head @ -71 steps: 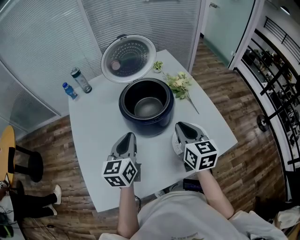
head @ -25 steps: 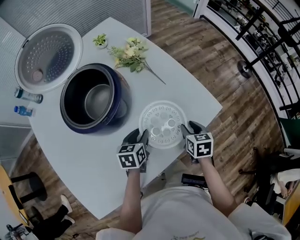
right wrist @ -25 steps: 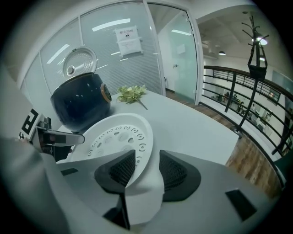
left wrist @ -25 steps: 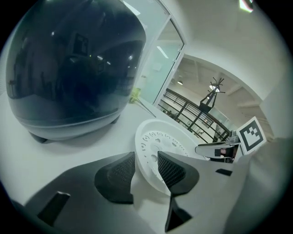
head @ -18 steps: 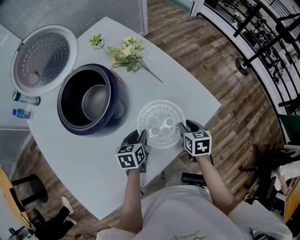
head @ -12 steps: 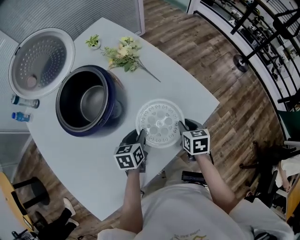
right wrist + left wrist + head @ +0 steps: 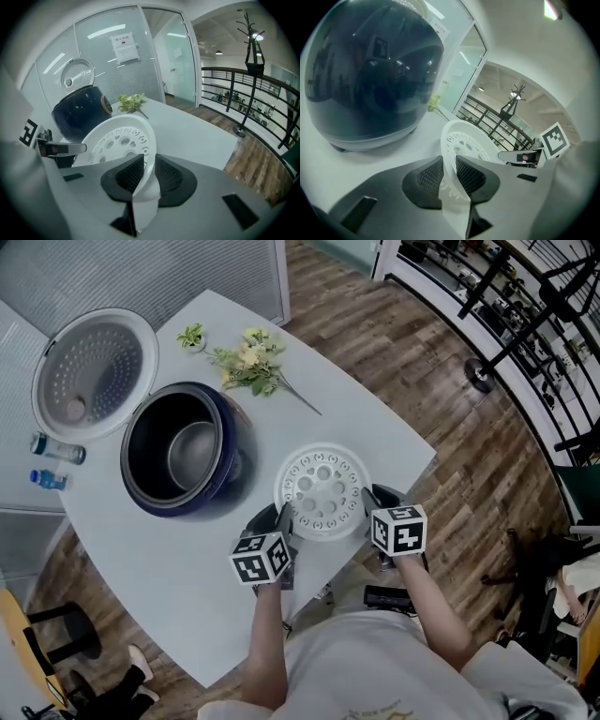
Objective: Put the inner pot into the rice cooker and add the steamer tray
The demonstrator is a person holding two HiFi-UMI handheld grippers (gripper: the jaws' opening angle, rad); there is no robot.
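No brand or label legible anywhere. On the glass wall in the right gripper view, a white paper sheet (image 7: 123,47) with print too small to read. Otherwise only black-and-white square markers on the cube of each tool.

White, round, shallow steamer tray (image 7: 323,491), with a raised rim and rings of round and slotted holes across its floor. Placed near the front edge of the pale worktop (image 7: 187,559), just right of the rice cooker (image 7: 183,460) and apart from it. Gripped from both sides: left tool (image 7: 278,518) pinched on the left rim, right tool (image 7: 372,498) pinched on the right rim. Jaws of both just closed in to a narrow gap, mesh pads pressed against either face of the rim. Impossible to tell whether resting on the worktop or raised just off it.

Dark blue, round-bodied cooker, open at the top, with the metal inner pot (image 7: 195,454) already seated inside and nothing visible in the pot. Behind it the lid (image 7: 94,371) swung back, showing a perforated silver inner plate. Beyond the cooker, a spray of pale flowers (image 7: 251,367) lying flat, plus a small green sprig (image 7: 192,336). At the far left edge, a clear bottle (image 7: 56,448) and a blue-capped bottle (image 7: 45,480).
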